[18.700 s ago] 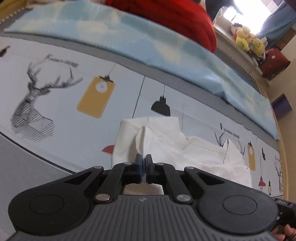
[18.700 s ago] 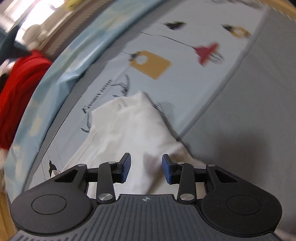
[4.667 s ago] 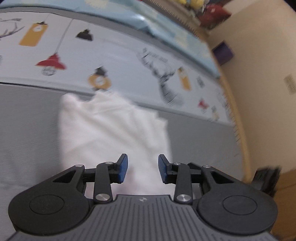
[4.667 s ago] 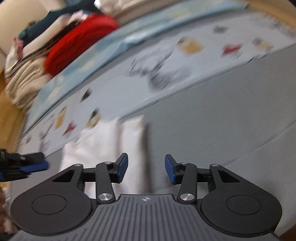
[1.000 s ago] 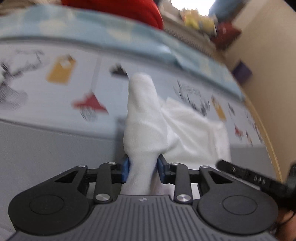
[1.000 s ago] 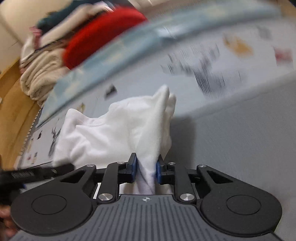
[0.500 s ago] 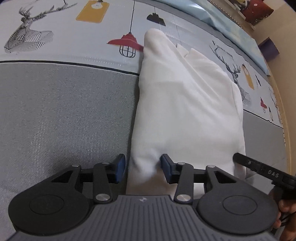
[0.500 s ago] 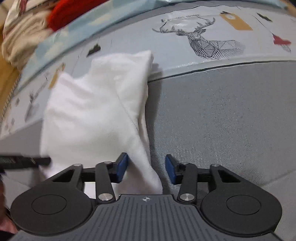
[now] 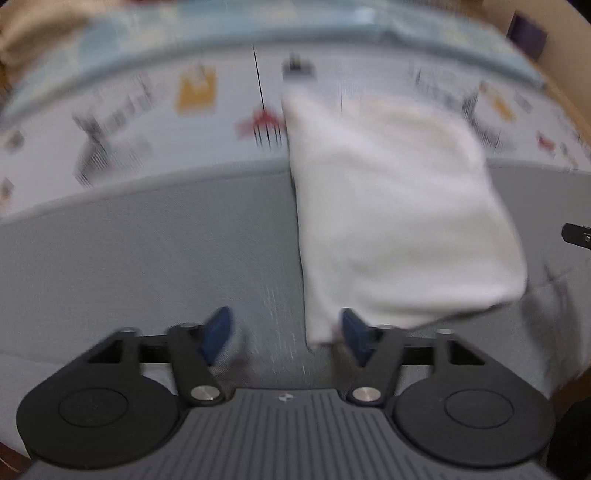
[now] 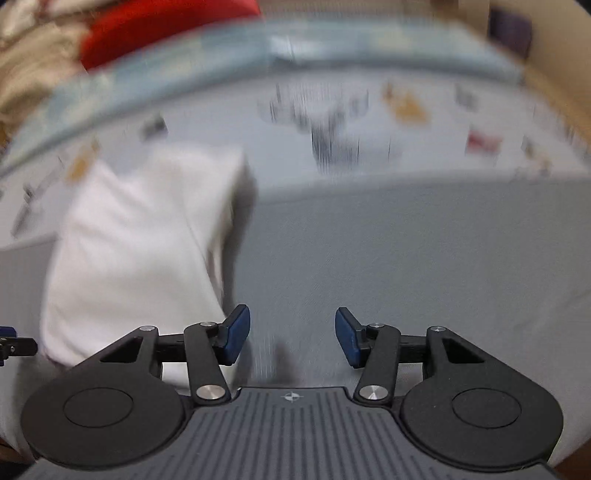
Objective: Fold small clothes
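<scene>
One white garment (image 9: 399, 206) lies folded into a rough rectangle, soft and slightly puffed, its long left edge straight and its near right corner rounded. It rests partly on the plain grey band of the mat (image 9: 147, 251) and partly on the pale printed band (image 9: 147, 103) beyond, which shows blurred deer, lamp and tag motifs. In the right wrist view the same garment (image 10: 140, 251) sits left of the right tool (image 10: 291, 334), a fold line running down its right side.

The left tool (image 9: 284, 334) is released: its jaws have just been opening, and only the garment's near left corner falls between them, unpressed. The right tool's jaws have just been opening too, with bare grey mat between them.

Behind the mat lie one light blue cloth (image 10: 332, 40), one red item (image 10: 162, 26) and some beige fabric (image 10: 33, 66).
</scene>
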The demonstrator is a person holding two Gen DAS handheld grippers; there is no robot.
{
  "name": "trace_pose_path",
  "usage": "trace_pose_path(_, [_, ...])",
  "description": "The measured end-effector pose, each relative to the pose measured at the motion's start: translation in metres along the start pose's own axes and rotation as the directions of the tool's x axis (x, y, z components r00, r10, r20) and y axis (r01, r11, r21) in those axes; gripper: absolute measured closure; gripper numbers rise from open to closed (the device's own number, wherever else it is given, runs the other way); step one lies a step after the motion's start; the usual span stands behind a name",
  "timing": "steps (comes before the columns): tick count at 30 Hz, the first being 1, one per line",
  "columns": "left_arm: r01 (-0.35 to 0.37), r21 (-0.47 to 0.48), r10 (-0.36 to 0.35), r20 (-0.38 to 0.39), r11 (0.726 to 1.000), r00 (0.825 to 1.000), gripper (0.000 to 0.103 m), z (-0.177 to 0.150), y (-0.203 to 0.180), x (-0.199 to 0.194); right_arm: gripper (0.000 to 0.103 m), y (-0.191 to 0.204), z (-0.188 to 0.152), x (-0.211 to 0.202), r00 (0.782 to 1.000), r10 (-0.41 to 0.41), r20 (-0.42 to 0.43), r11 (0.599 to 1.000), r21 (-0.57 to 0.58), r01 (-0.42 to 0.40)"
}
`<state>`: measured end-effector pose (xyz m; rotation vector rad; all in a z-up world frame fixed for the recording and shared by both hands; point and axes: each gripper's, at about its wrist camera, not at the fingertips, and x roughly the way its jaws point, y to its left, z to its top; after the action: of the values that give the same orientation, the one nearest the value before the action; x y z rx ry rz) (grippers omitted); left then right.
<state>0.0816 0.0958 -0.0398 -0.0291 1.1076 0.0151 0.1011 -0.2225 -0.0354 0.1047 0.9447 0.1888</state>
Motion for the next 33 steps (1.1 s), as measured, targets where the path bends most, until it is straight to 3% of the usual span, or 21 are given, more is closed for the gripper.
trace_pose_path(4, [0.018,-0.011,-0.016,0.204,1.0,0.979,0.013,-0.01,-0.015,-0.054,0.019,0.006,-0.012,-0.058,0.987,0.029,0.161,0.999,-0.029,-0.025])
trace_pose_path(9, [0.017,-0.065,0.007,0.352,0.998,0.936,0.012,-0.047,-0.045,-0.088,0.013,0.009,-0.037,-0.09,0.967,0.043,0.253,0.999,-0.04,-0.034])
trace_pose_path(11, [0.03,-0.102,0.007,0.347,0.994,0.938,0.012,-0.062,-0.058,-0.084,0.009,0.009,-0.047,-0.096,0.962,0.038,0.27,0.999,-0.022,-0.034])
trace_pose_path(13, [0.09,-0.139,-0.046,0.291,0.986,0.956,0.012,-0.069,-0.063,-0.077,0.008,0.009,-0.056,-0.1,0.967,0.034,0.251,0.999,-0.003,-0.035])
trace_pose_path(16, [0.041,-0.124,-0.014,0.209,0.991,0.978,0.012,-0.075,-0.071,-0.061,0.008,0.008,-0.064,-0.097,0.978,0.045,0.203,0.999,0.015,-0.049])
trace_pose_path(19, [0.0,-0.102,0.024,0.226,0.995,0.974,0.012,-0.076,-0.075,-0.059,0.008,0.01,-0.067,-0.093,0.986,0.071,0.152,0.997,0.023,-0.075])
trace_pose_path(23, [0.02,-0.118,0.006,0.218,0.993,0.976,0.012,-0.079,-0.071,-0.057,0.008,0.015,-0.069,-0.091,0.986,0.112,0.127,0.992,0.038,-0.117])
trace_pose_path(33, [0.017,-0.14,0.014,0.219,0.99,0.976,0.012,-0.077,-0.066,-0.057,0.008,0.034,-0.069,-0.079,0.989,0.105,0.108,0.993,-0.058,-0.099])
